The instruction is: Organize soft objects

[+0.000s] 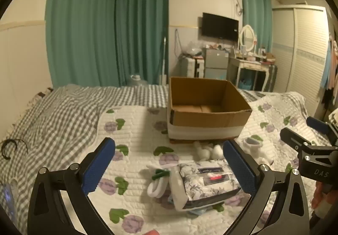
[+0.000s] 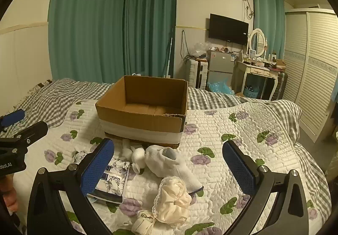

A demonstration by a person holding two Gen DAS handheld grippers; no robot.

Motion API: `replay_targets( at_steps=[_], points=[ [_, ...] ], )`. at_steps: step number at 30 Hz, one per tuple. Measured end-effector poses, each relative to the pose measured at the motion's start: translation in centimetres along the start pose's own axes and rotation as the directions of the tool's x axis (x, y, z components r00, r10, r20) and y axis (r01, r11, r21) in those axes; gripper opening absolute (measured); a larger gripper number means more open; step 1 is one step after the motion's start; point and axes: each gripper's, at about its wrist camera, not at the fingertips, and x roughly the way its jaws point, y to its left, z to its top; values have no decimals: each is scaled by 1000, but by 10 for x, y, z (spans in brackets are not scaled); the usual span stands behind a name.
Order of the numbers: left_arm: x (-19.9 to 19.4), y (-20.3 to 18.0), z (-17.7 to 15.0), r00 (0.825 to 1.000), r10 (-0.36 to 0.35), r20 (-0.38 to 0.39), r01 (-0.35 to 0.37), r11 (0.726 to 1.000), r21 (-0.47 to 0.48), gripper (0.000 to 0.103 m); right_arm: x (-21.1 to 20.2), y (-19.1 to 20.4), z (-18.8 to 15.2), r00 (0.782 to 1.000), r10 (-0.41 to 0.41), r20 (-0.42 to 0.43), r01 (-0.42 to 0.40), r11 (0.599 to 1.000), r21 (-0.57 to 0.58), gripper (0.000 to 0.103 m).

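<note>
An open, empty cardboard box (image 1: pixel 208 108) (image 2: pixel 145 106) stands on the flowered quilt. In front of it lie soft things: a floral tissue pack (image 1: pixel 208 180) (image 2: pixel 114 180), a rolled white sock with a green clip (image 1: pixel 158 182), white fluffy balls (image 1: pixel 208 150) (image 2: pixel 138 156), a white sock (image 2: pixel 171 163) and a cream lace cloth (image 2: pixel 173 199). My left gripper (image 1: pixel 169 169) is open above the tissue pack. My right gripper (image 2: pixel 169 169) is open above the white sock and the lace cloth. Each gripper shows at the edge of the other's view.
The bed has a grey checked sheet (image 1: pixel 59 112) on the left, with a dark hair band (image 1: pixel 12 146) on it. Teal curtains (image 1: pixel 109 23), a TV (image 1: pixel 219 26), a dressing table (image 1: pixel 251 63) and a white wardrobe (image 2: pixel 314 70) stand beyond the bed.
</note>
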Motion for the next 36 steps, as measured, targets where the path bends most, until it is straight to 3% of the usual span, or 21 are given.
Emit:
replay_targets(
  at_steps=[36],
  points=[
    [6,-2,-6,1000,-3,-5,3,1000,19,103,4,1,-4,1000,-16,-2,16,1000,11,103]
  ],
)
